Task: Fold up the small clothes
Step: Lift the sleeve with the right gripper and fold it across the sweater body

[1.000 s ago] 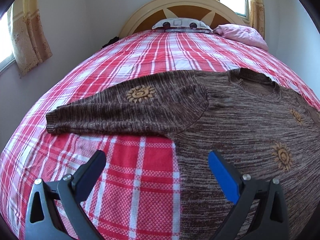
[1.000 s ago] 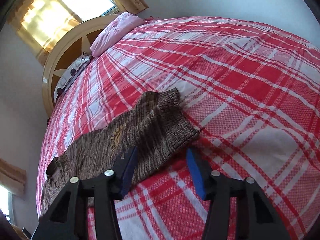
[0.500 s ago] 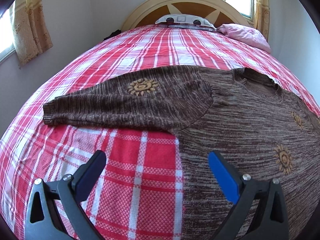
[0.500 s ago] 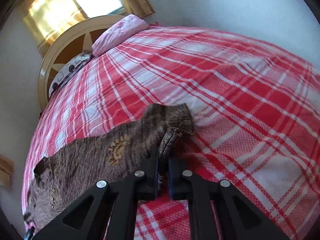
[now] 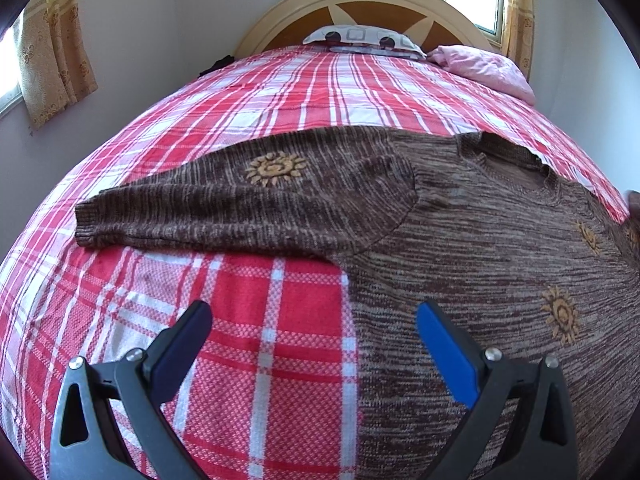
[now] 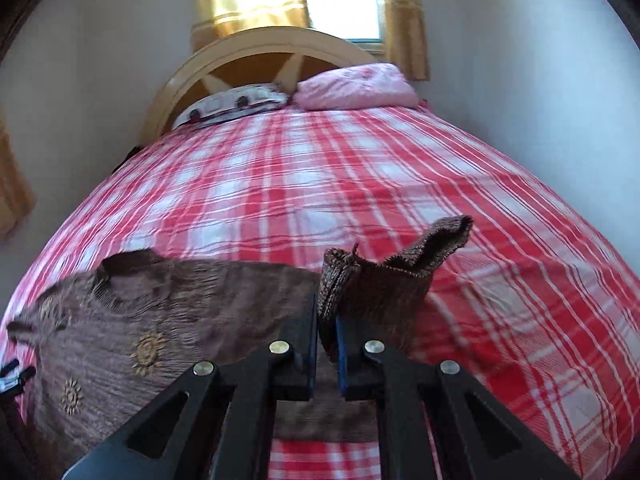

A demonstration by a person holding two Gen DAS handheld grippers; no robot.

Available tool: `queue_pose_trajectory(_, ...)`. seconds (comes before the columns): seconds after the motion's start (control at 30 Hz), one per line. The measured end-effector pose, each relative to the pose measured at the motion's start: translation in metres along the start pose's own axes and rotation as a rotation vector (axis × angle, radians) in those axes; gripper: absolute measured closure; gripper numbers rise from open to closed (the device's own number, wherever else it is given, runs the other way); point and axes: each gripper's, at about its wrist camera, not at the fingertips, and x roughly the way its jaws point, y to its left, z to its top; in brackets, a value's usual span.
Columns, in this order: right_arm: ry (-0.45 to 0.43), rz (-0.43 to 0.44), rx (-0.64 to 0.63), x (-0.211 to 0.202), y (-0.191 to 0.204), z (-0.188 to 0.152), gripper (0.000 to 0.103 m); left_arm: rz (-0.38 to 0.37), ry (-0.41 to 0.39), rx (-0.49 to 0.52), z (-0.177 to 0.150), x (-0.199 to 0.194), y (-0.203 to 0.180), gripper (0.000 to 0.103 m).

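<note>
A brown knit sweater [image 5: 480, 248] with yellow sun motifs lies flat on the red plaid bed [image 5: 280, 92]. Its left sleeve [image 5: 240, 208] stretches out to the left across the plaid. My left gripper [image 5: 314, 330] hovers open over the sweater's lower left edge, nothing between its fingers. In the right wrist view my right gripper [image 6: 326, 322] is shut on the cuff of the other sleeve [image 6: 380, 280], lifted off the bed and carried over toward the sweater's body [image 6: 160, 320]. The cuff's free end flops up to the right.
A patterned pillow [image 5: 360, 38] and a pink pillow [image 5: 484, 70] lie at the round wooden headboard [image 6: 256, 56]. Curtained windows sit behind the headboard and on the left wall. Bare plaid bedspread [image 6: 520, 280] spreads to the right of the sweater.
My right gripper closed on the sleeve cuff, lifted it and swung it leftward over the sweater, rolling level. The left gripper stayed put, open.
</note>
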Motion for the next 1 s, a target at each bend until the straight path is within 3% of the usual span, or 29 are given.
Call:
queue_pose_trajectory(0.23, 0.041, 0.135, -0.184, 0.012, 0.083, -0.019, 0.096, -0.009, 0.007, 0.006, 0.0, 0.0, -0.001, 0.0)
queue_pose_trajectory(0.4, 0.175, 0.287, -0.225, 0.034, 0.109, -0.045, 0.095, -0.028, 0.022, 0.008, 0.004, -0.006, -0.002, 0.0)
queue_pose_trajectory(0.43, 0.199, 0.307, -0.244, 0.035, 0.111, -0.051, 0.093, -0.048, 0.031, 0.01, 0.005, -0.011, -0.005, 0.0)
queue_pose_trajectory(0.47, 0.207, 0.324, -0.257, 0.033, 0.11, -0.055, 0.081, -0.064, 0.029, 0.017, 0.006, -0.015, -0.008, 0.0)
queue_pose_trajectory(0.5, 0.208, 0.341, -0.257, 0.03, 0.108, -0.058, 0.068, -0.07, 0.02, 0.033, 0.008, -0.022, -0.015, 0.0)
queue_pose_trajectory(0.53, 0.199, 0.394, -0.238, 0.022, 0.101, -0.061, 0.043, -0.075, 0.011, 0.051, 0.01, -0.029, -0.021, 0.0)
queue_pose_trajectory(0.57, 0.18, 0.442, -0.213, 0.013, 0.093, -0.062, 0.038, -0.095, 0.001, 0.074, 0.014, -0.037, -0.032, 0.0)
queue_pose_trajectory(0.67, 0.08, 0.468, -0.145, -0.011, 0.062, -0.061, 0.038, -0.176, -0.018, 0.128, 0.027, -0.054, -0.074, 0.0)
queue_pose_trajectory(0.77, -0.054, 0.364, -0.058, -0.026, 0.021, -0.063, 0.038, -0.251, 0.001, 0.18, 0.037, -0.057, -0.121, 0.006)
queue_pose_trajectory(0.83, -0.083, 0.34, 0.039, -0.027, -0.006, -0.066, 0.038, -0.3, 0.033, 0.201, 0.042, -0.051, -0.155, 0.018)
queue_pose_trajectory(0.9, -0.118, 0.368, 0.159, -0.029, -0.032, -0.073, 0.038, -0.333, 0.06, 0.218, 0.046, -0.043, -0.189, 0.026)
queue_pose_trajectory(1.0, -0.14, 0.4, 0.209, -0.033, -0.042, -0.074, 0.035, -0.388, 0.117, 0.222, 0.048, -0.029, -0.226, 0.033)
